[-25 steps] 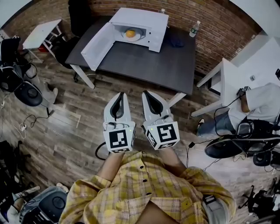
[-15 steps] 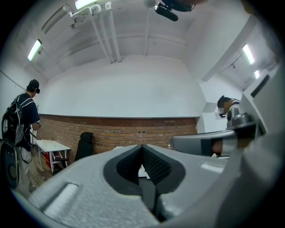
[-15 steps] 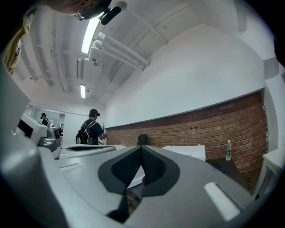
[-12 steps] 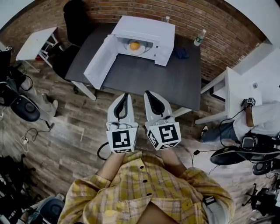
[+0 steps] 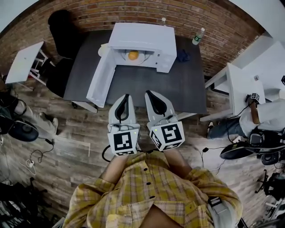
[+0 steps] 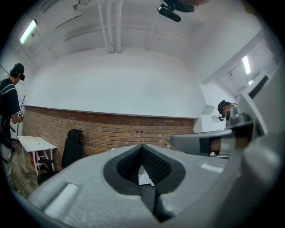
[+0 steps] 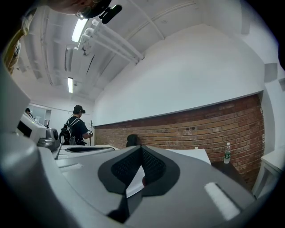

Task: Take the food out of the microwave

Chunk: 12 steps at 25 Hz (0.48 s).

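White microwave (image 5: 142,38) (door (image 5: 100,82) open), orange food (image 5: 132,55) inside

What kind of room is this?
Probably a lab or studio workspace, not a kitchen: a white microwave sits on a dark grey table by a red brick wall, with black cables on the wooden floor.

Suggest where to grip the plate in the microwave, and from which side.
Probably the near rim of the plate, coming in level through the open front of the microwave. The plate lies flat with the orange food at its middle, leaving only the rim free. The door is swung wide aside, clear of that approach.
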Each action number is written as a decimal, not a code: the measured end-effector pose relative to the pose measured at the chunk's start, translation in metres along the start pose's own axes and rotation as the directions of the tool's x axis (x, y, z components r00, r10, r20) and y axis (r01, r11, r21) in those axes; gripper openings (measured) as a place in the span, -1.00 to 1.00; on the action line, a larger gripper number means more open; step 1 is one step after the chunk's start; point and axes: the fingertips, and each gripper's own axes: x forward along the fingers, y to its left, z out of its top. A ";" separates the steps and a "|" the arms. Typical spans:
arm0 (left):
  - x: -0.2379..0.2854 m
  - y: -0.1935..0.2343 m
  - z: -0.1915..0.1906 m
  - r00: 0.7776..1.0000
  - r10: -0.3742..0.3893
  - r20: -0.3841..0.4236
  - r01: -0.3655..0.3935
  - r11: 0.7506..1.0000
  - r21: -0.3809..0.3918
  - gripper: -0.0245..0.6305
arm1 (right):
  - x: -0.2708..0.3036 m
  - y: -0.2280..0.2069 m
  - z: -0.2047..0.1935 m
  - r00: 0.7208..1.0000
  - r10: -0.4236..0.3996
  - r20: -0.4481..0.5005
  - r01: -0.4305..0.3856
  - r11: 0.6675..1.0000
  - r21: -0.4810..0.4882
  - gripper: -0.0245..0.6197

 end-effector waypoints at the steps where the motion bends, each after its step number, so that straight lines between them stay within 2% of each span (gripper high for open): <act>1: 0.004 0.003 -0.001 1.000 -0.005 -0.001 0.005 1.000 -0.007 -0.93 | 0.005 -0.001 0.000 1.000 -0.006 0.000 0.006 1.000 -0.002 -0.92; 12: 0.046 0.022 -0.005 1.000 -0.029 -0.006 0.028 0.999 -0.019 -0.93 | 0.047 -0.014 -0.003 1.000 -0.009 -0.016 0.008 1.000 0.000 -0.92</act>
